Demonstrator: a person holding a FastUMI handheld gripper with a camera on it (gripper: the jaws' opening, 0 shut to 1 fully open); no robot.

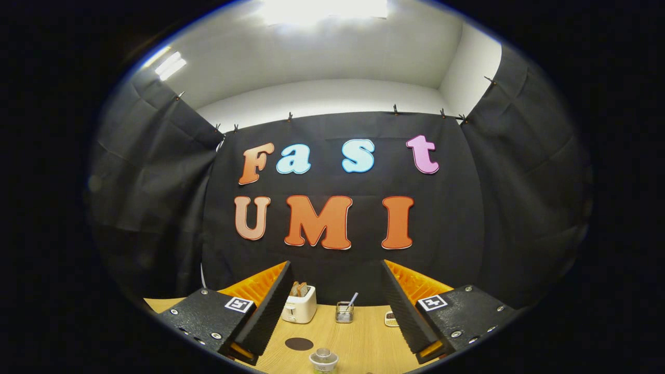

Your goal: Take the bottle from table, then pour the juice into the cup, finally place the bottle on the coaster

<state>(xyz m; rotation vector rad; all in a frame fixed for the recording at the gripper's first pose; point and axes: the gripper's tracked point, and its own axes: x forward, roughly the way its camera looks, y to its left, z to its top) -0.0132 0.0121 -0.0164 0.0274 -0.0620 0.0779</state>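
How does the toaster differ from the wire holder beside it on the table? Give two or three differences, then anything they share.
1. The toaster is white and solid; the wire holder is dark open mesh.
2. The toaster is bigger than the holder.
3. The toaster has toast in it; the holder has a utensil in it, leaning.

Shared: both stand upright at the far edge of the table, beyond the open, empty claw.

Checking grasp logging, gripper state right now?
Gripper: open, holding nothing; fingers spread wide above the table, with the bottle low between them.
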